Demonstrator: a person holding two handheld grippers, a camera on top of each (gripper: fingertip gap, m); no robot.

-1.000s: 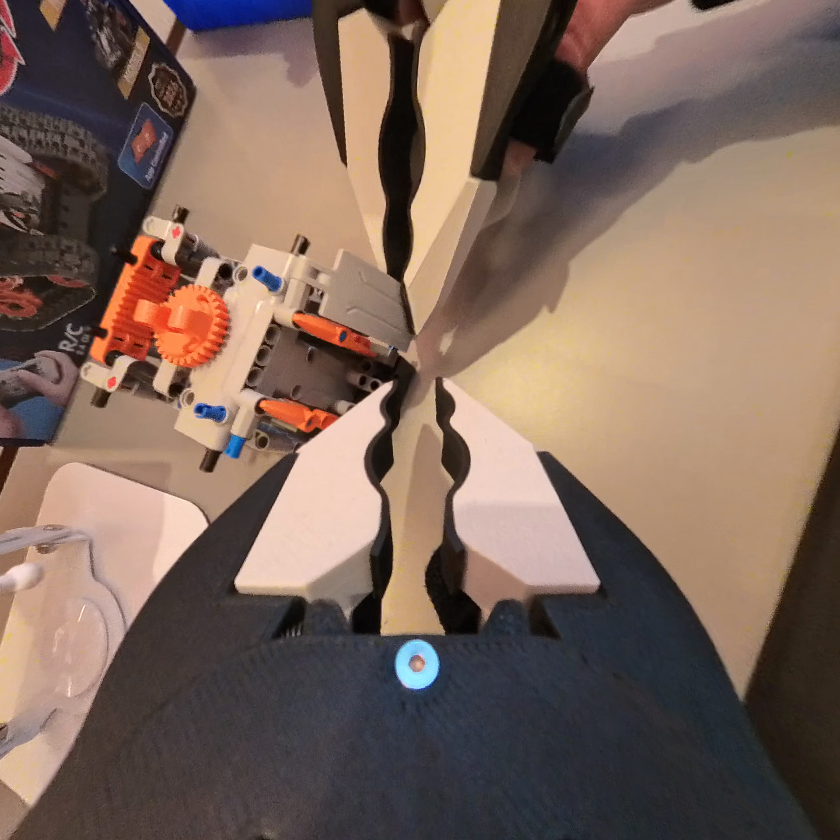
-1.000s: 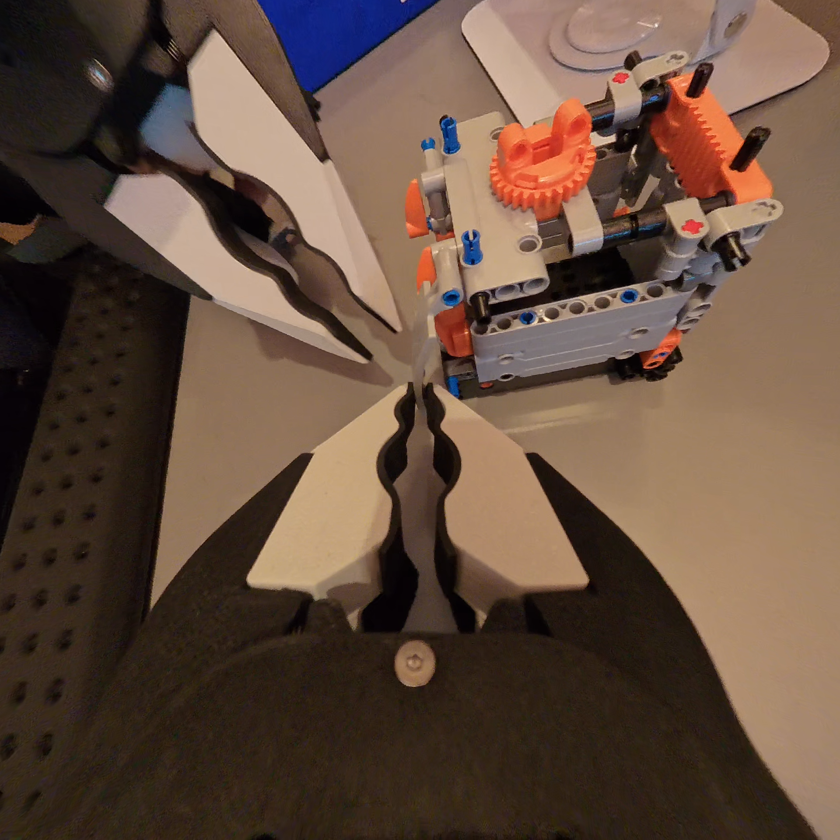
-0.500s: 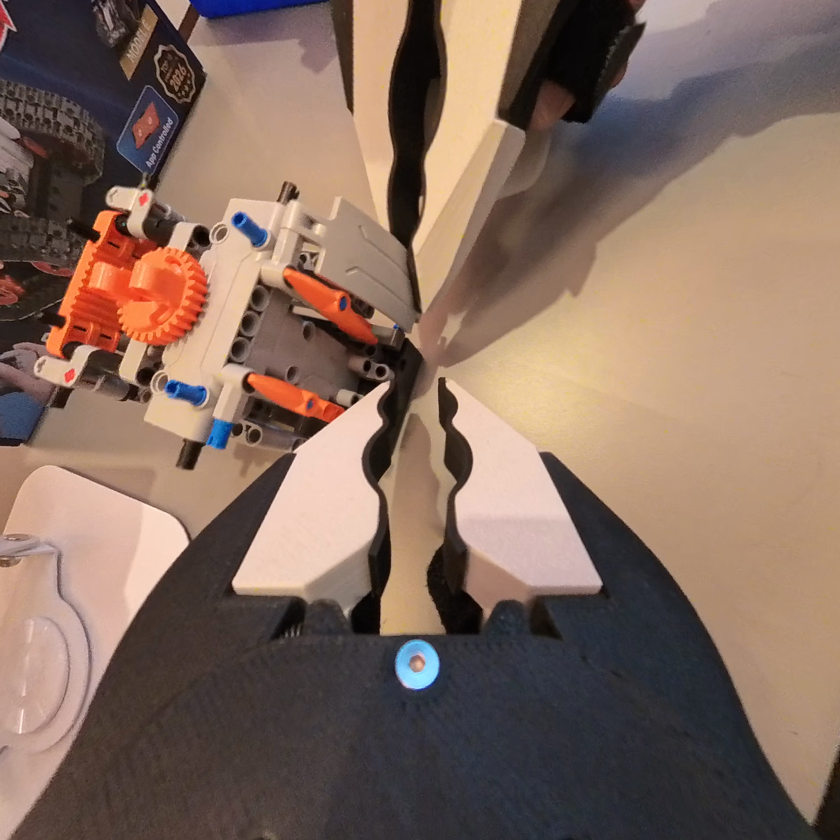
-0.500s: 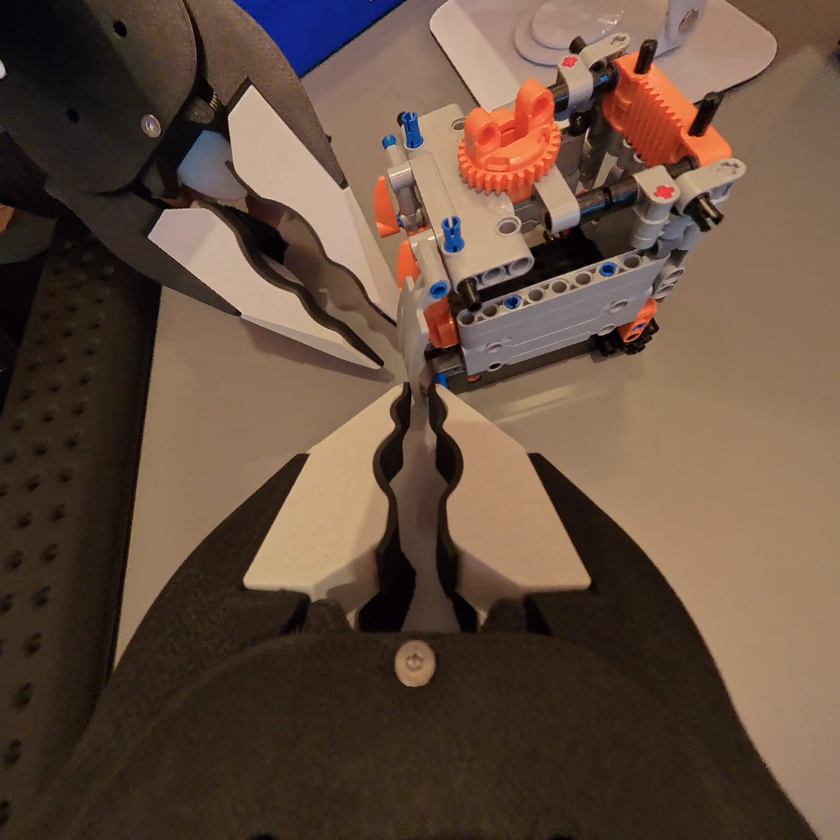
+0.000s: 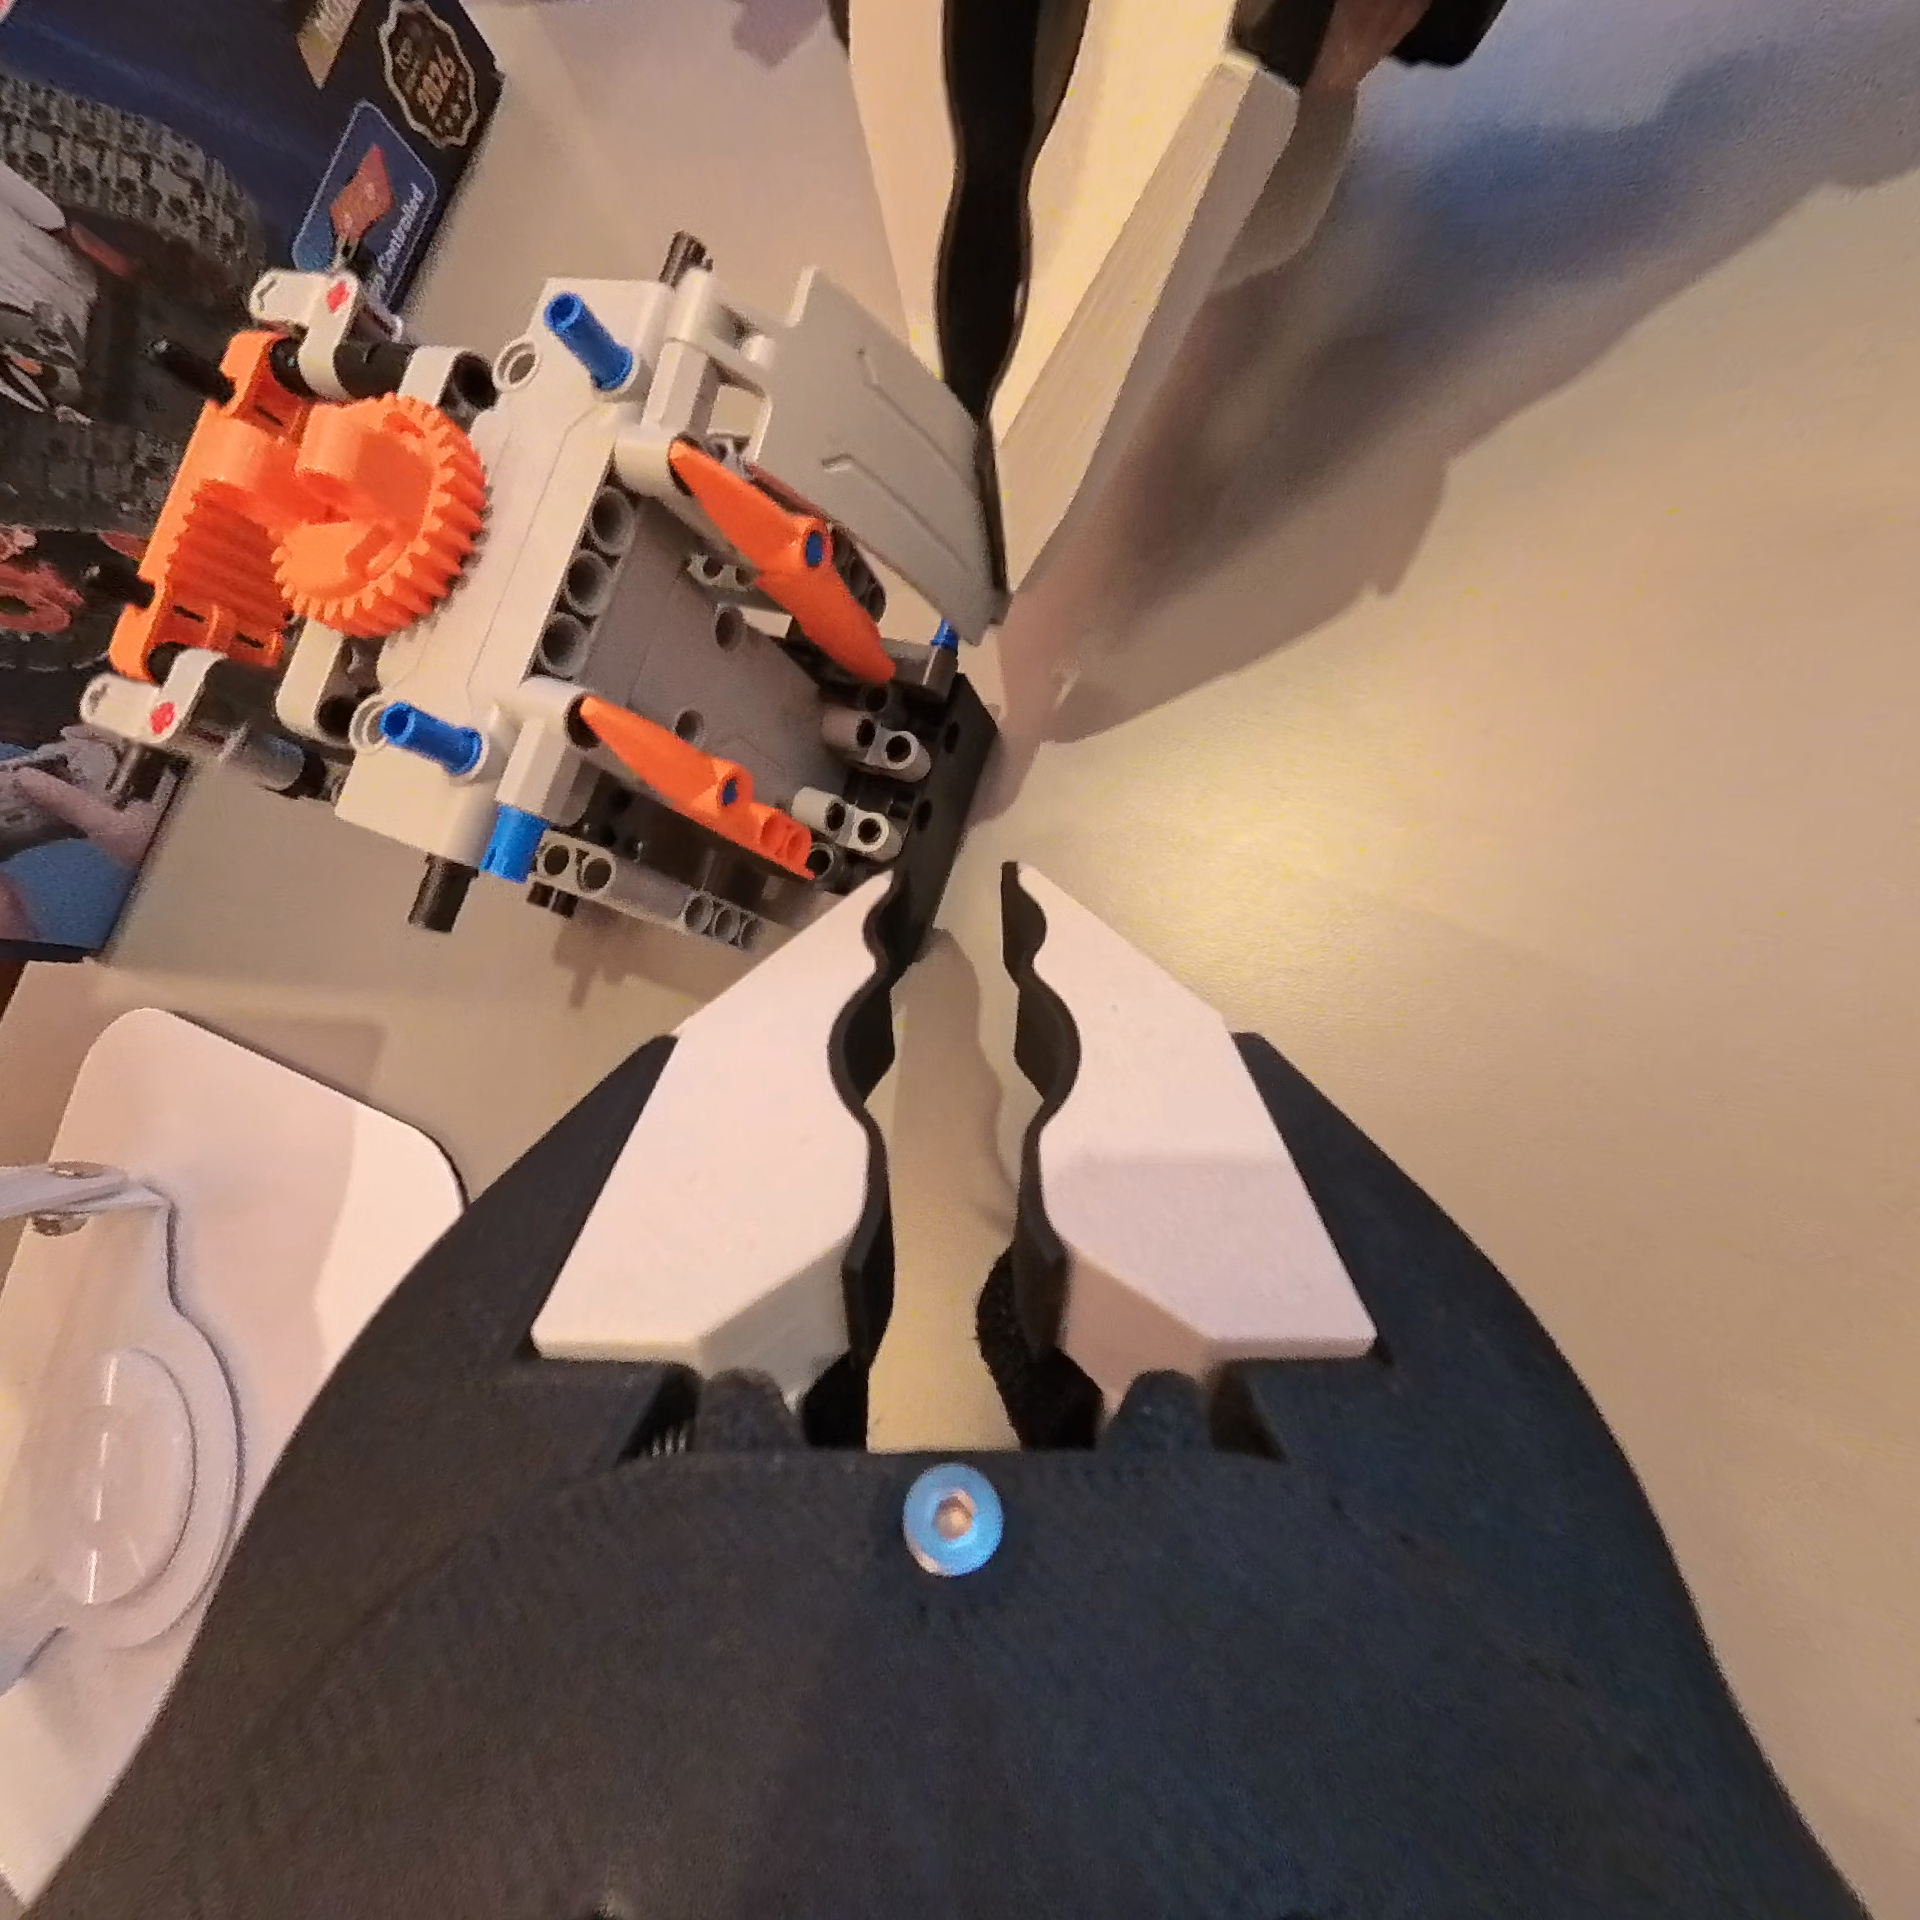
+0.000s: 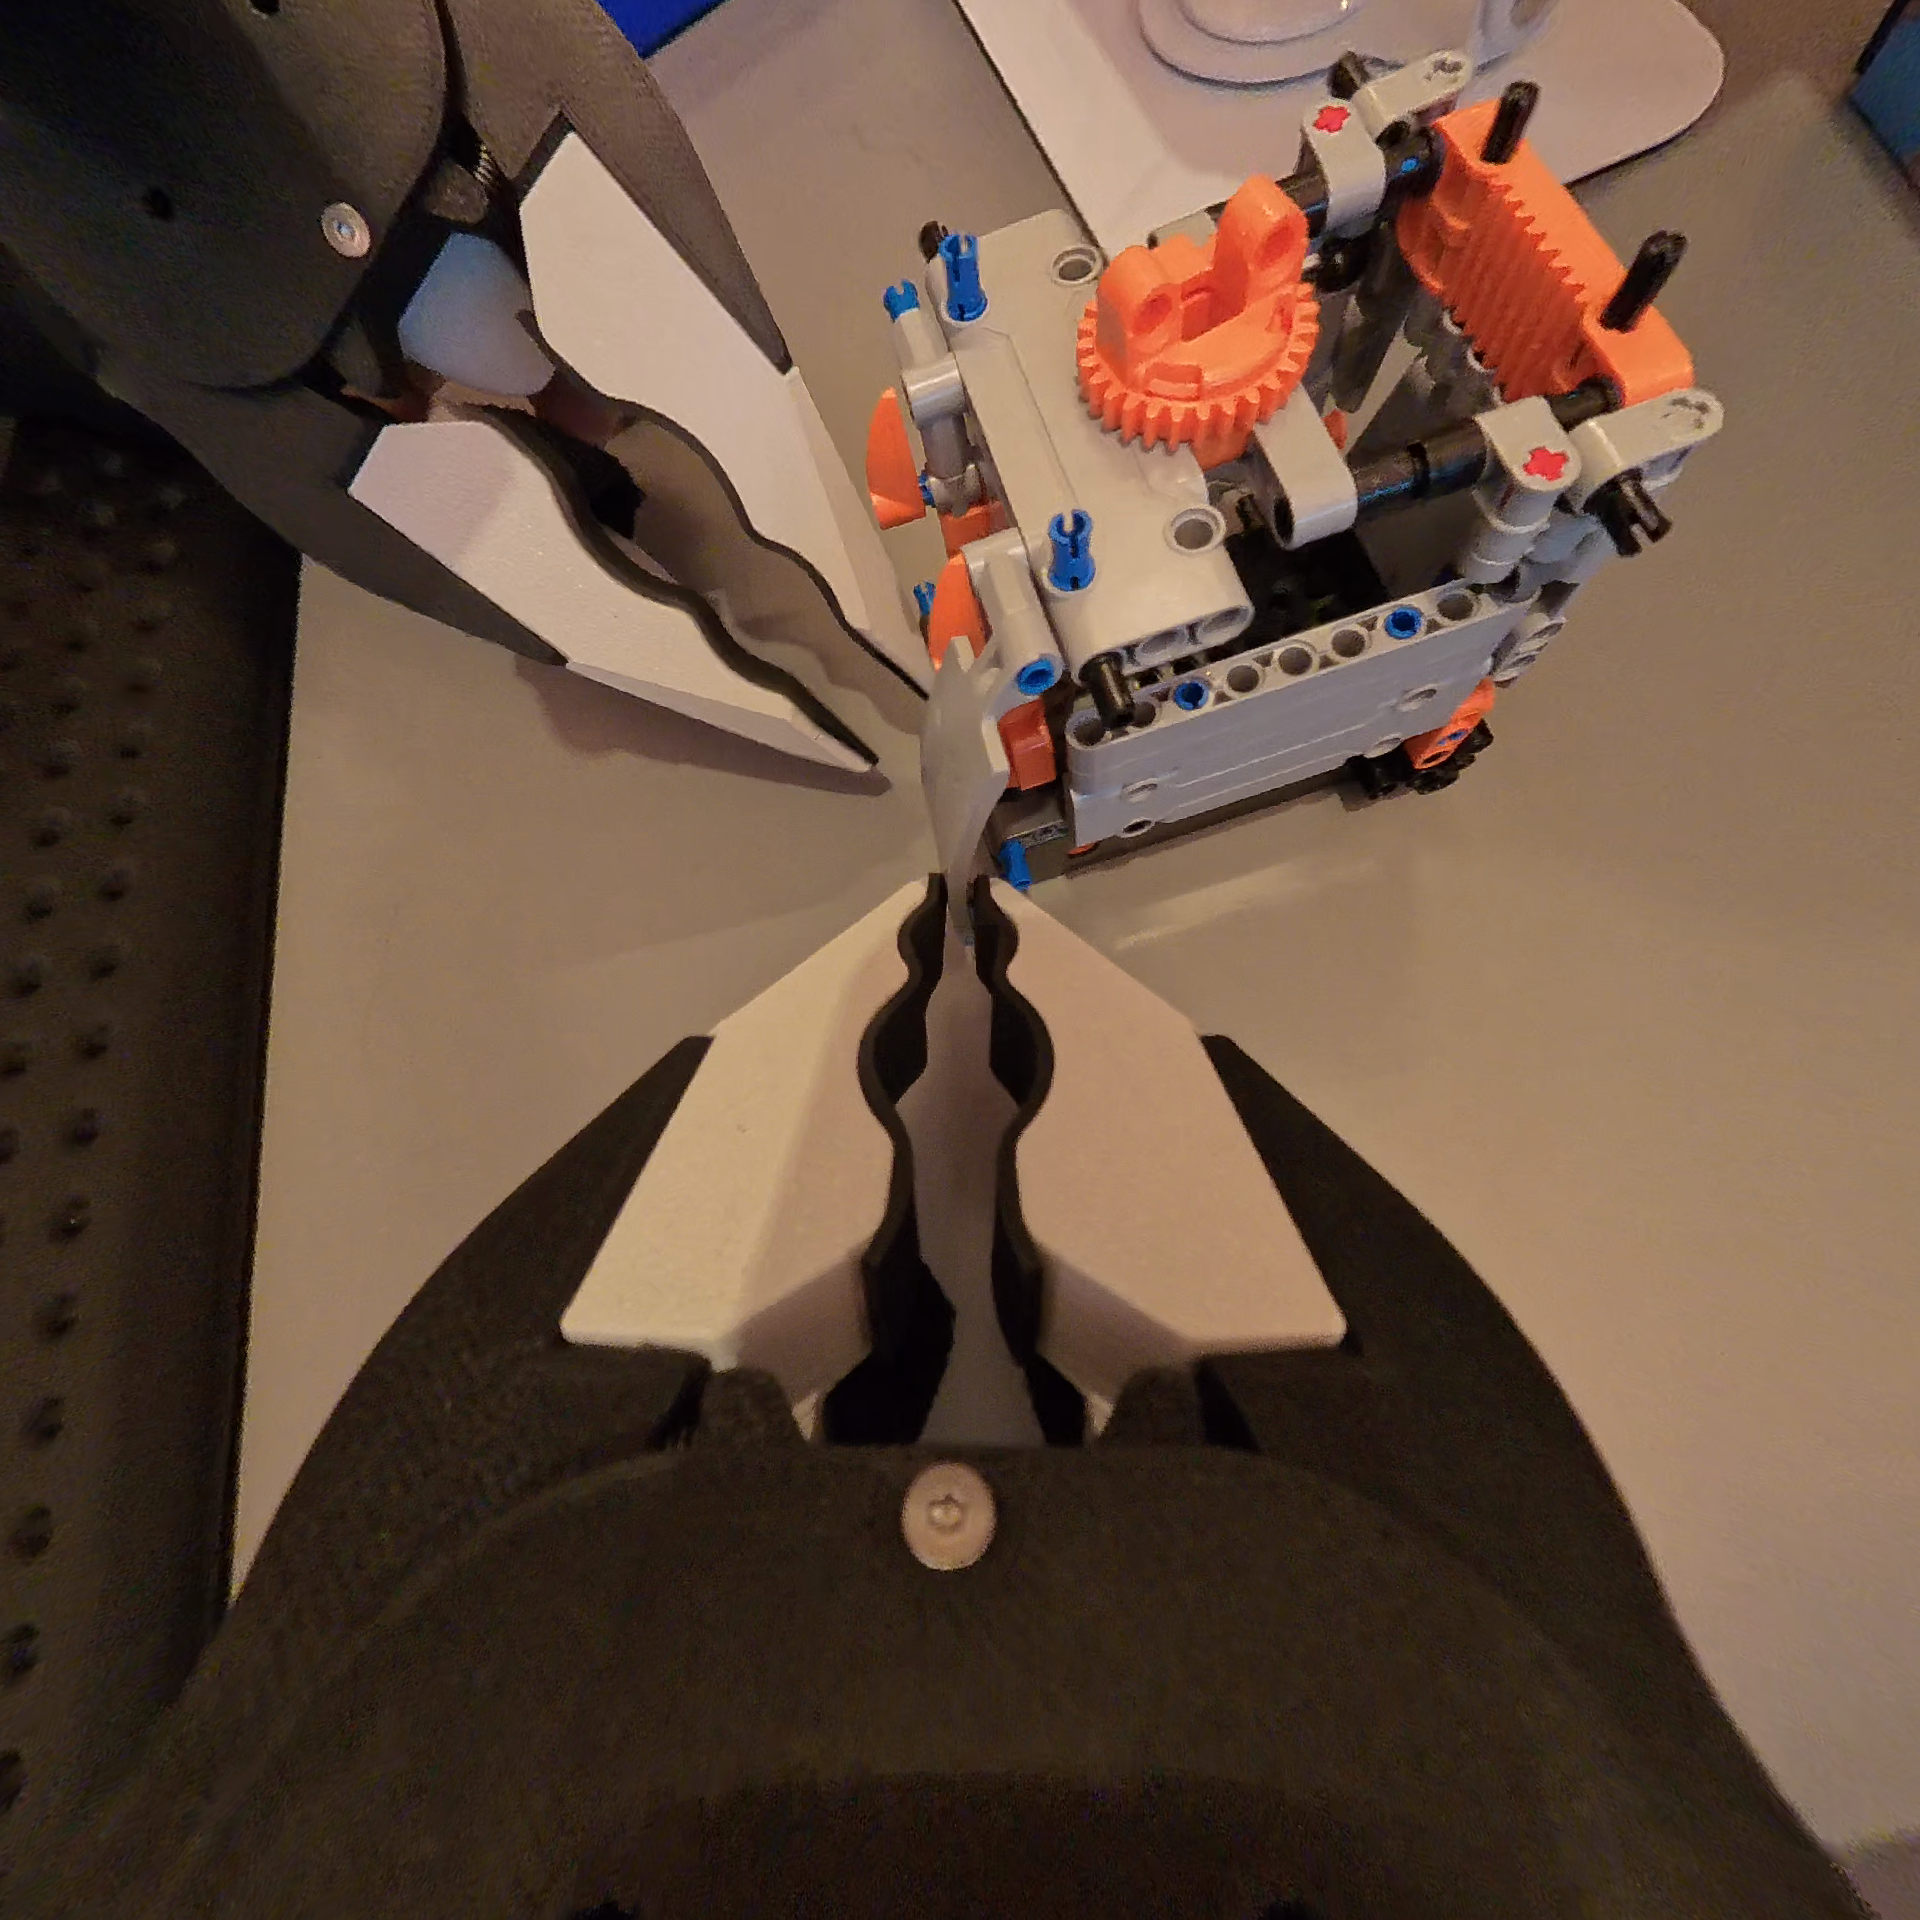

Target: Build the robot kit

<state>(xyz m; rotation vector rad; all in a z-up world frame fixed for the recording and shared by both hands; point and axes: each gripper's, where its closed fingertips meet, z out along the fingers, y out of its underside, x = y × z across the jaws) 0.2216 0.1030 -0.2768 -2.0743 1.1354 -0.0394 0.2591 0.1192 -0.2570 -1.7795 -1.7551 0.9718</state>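
A brick-built model point(image 5: 582, 623) with an orange gear point(image 5: 379, 520), grey beams and blue pins stands on the pale table point(image 5: 1455, 935). It also shows in the right wrist view point(image 6: 1247, 582). My right gripper point(image 6: 964, 896) is shut on the edge of a grey curved panel point(image 6: 961, 758) at the model's near corner. In the left wrist view it comes down from the top point(image 5: 997, 608), pinching that panel point(image 5: 873, 447). My left gripper point(image 5: 954, 883) is narrowly open and empty. Its left fingertip point(image 5: 883, 904) touches the model's black beam.
A printed box point(image 5: 156, 208) lies behind the model. A white pad with a clear round stand point(image 5: 156, 1351) is at the left, also seen in the right wrist view point(image 6: 1091, 104). A black perforated mat point(image 6: 104, 935) runs along the table's edge. Left tips to right tips: about 5 centimeters.
Both grippers and the model have drawn closer together. The model has turned a little. The right gripper stays shut on the grey panel and the left gripper's gap is unchanged.
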